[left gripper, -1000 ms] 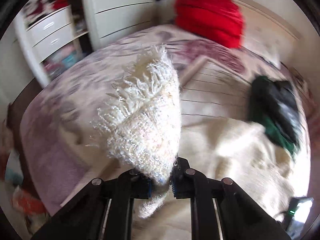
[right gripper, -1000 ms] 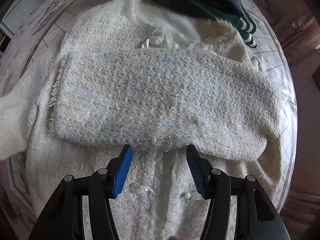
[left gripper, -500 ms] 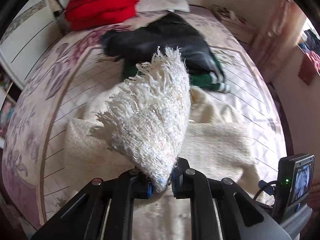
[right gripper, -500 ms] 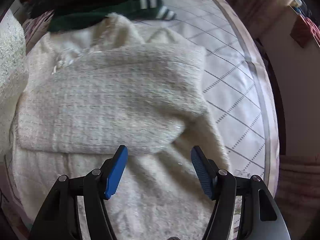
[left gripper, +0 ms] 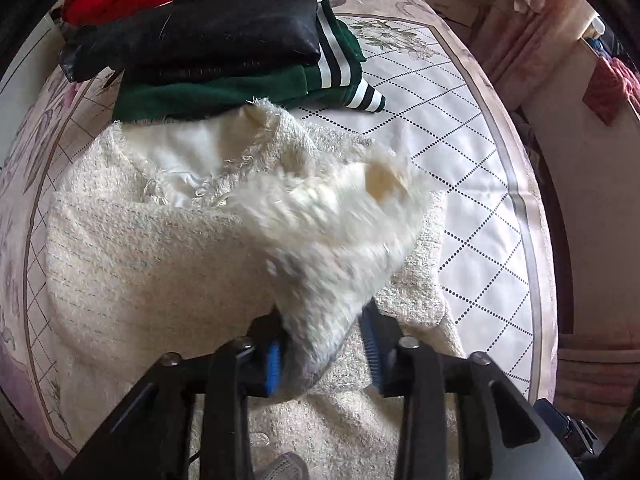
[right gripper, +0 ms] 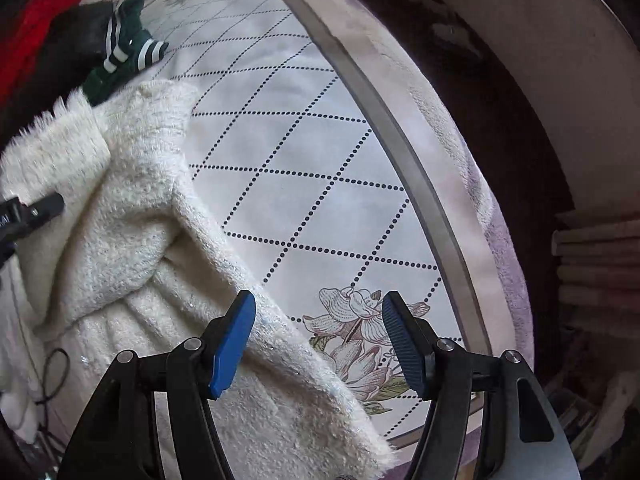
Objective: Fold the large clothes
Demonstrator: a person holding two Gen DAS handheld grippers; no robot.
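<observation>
Now: left gripper [left gripper: 324, 350] jaws just opened, sleeve [left gripper: 332, 236] released, dropping across cream jacket [left gripper: 152, 264] on the bed [left gripper: 460, 160]; sleeve fold done. Right gripper [right gripper: 316, 340] open, empty, above jacket's edge.

Open right tongs [right gripper: 318, 340] above cream jacket [right gripper: 132, 240] edge on diamond-patterned bedspread [right gripper: 304, 184].

Both wrist cameras looked steeply down, close over the bed [left gripper: 460, 152] — sharing the cream coat [left gripper: 152, 264], with folded clothes [right gripper: 120, 44] toward eleven o'clock.
</observation>
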